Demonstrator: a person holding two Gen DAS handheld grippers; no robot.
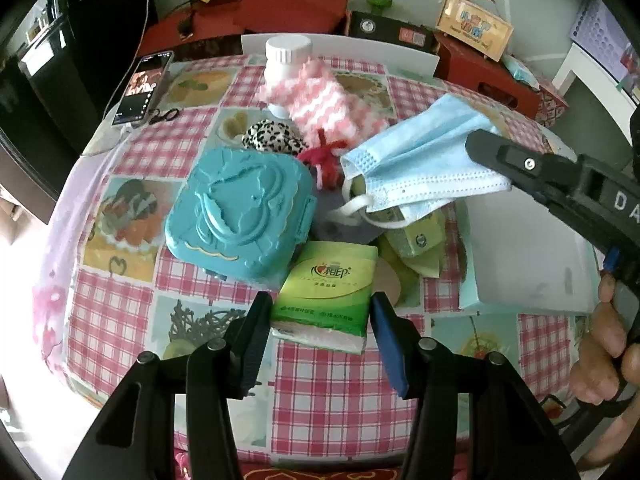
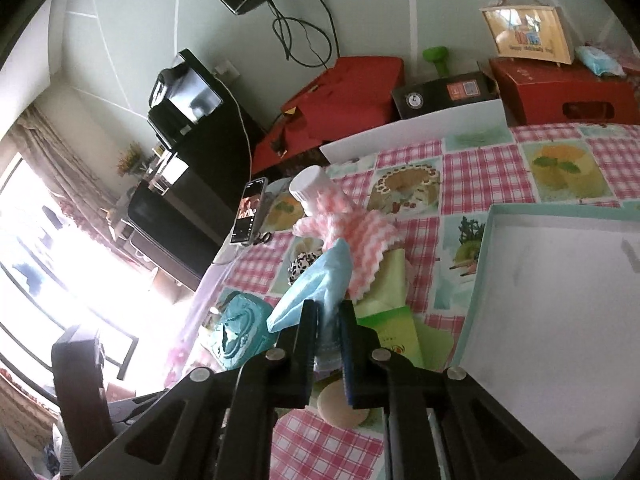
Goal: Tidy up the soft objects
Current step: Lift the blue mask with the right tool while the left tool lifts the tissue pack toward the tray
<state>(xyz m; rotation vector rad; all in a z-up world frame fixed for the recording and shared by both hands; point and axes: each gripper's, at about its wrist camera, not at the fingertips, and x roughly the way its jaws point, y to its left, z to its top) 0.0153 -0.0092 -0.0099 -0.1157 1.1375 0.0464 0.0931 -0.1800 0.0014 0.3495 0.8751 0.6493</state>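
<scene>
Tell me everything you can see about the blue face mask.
The face mask is a light blue pleated disposable one, thin and papery-looking, with white elastic ear loops dangling from its lower edge. It is lifted off the table, hanging crumpled and folded over, pinched at one edge between the fingers of the right gripper, which is shut on it. Below it lie green items and the pink-and-white knitted cloth.

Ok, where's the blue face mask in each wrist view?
Left wrist view: blue face mask right of centre, hanging from the right gripper above the clutter.
Right wrist view: mask at lower centre, pinched in the right gripper's jaws, which are shut on it.
Shared landmark: the pink-and-white knitted cloth just behind the mask in both.
</scene>
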